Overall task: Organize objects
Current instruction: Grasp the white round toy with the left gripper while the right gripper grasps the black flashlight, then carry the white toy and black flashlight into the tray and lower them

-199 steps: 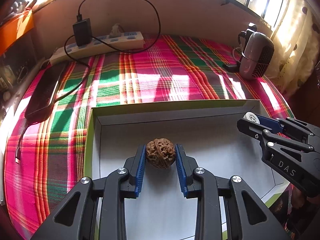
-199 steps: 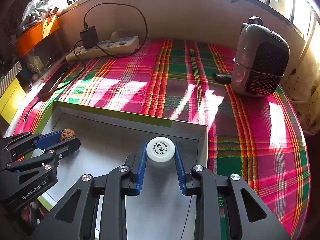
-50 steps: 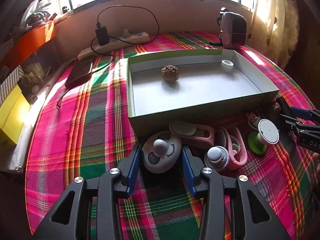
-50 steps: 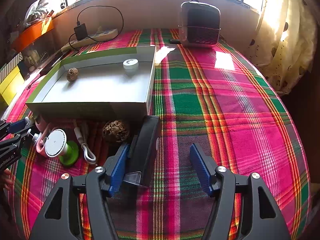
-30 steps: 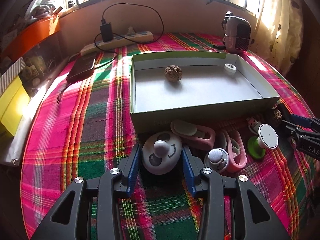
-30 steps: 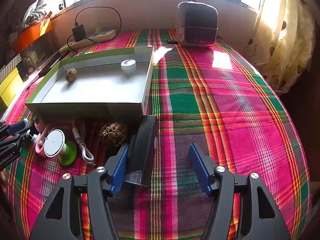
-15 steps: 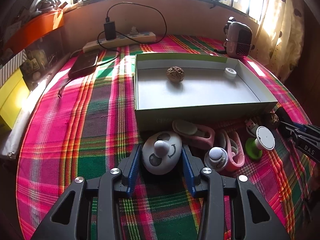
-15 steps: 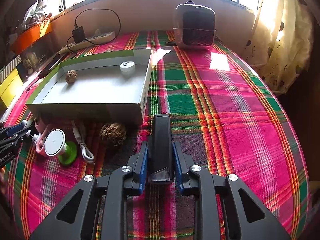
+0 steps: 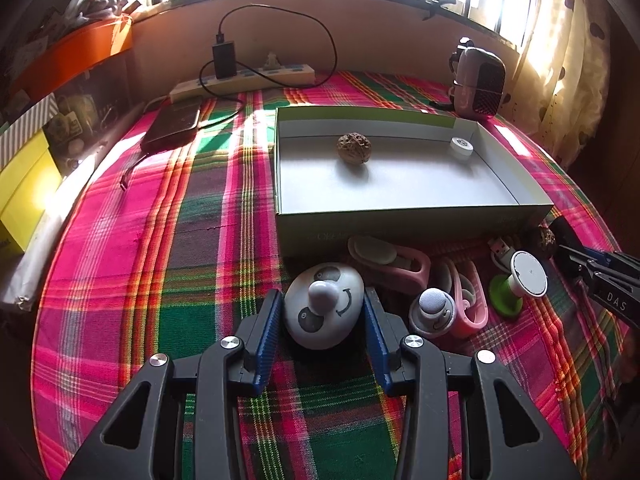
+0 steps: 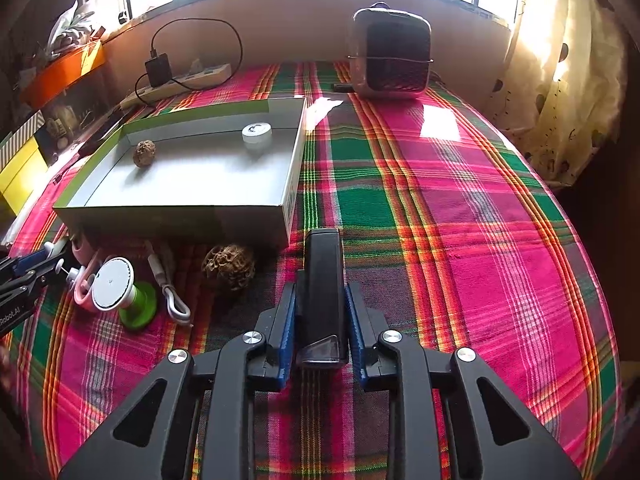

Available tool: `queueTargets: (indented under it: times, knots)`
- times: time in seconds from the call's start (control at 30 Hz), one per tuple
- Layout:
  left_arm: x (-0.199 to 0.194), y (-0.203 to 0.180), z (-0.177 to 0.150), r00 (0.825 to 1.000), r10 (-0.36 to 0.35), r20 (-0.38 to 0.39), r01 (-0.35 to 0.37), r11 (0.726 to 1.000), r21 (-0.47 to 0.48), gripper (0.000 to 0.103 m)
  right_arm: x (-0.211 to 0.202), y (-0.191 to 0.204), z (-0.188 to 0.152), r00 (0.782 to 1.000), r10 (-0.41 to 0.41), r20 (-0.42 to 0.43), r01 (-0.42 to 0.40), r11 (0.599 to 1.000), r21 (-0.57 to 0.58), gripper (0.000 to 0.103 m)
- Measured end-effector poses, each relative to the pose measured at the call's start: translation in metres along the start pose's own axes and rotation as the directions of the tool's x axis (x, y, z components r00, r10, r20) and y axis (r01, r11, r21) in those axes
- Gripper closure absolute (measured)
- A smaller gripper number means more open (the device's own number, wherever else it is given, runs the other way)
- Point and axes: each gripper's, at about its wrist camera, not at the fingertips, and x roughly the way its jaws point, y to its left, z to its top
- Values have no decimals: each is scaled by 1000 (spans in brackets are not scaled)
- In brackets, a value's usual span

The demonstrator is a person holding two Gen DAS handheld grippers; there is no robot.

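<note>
A white egg-shaped toy with a panda face (image 9: 324, 306) lies on the plaid cloth, and my left gripper (image 9: 320, 316) is shut on it, blue pads against both its sides. My right gripper (image 10: 320, 320) is shut on a black bar-shaped device (image 10: 322, 280) that points away along the cloth. Just beyond stands a shallow green box (image 9: 400, 224) holding a walnut (image 9: 354, 148) and a white cap (image 9: 461, 147). From the right wrist view the same box (image 10: 172, 224) sits to the left, with my left gripper (image 10: 36, 268) at the frame's left edge.
In front of the box lie pink clips (image 9: 400, 264), a round grey-knobbed piece (image 9: 434, 308), a white disc on a green stem (image 10: 120, 288), a white cable (image 10: 172, 296) and a second walnut (image 10: 229, 266). A power strip (image 9: 244, 80), a dark phone (image 9: 172, 126) and a heater (image 10: 390, 52) stand at the back.
My right gripper's jaws have closed on the black bar, which now lies straight between them. The left gripper has kept its hold on the panda toy and stayed in place.
</note>
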Motion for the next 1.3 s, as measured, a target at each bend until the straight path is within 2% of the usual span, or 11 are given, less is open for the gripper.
queueTargets:
  times: [0.73,0.9,1.0,1.3]
  knots:
    - [-20,1,3,1000,-7,24,7,1000,-13,65,-18,6,1,999,27,33,-26,1000,-12,78]
    - [-29,0,11,999,-7,43,7,1000,-10,65,-27,7,8,998,49,47,-48,999,-11,78]
    - [-32,-2,17,999,-11,48,11,1000,-8,65,-31,6,15,994,98,41,-98,995,3,78]
    - [-30,-3,41,998,-39,54,40,999,-25,65,-40,19,46,988,140,69,-139,990,-22,78]
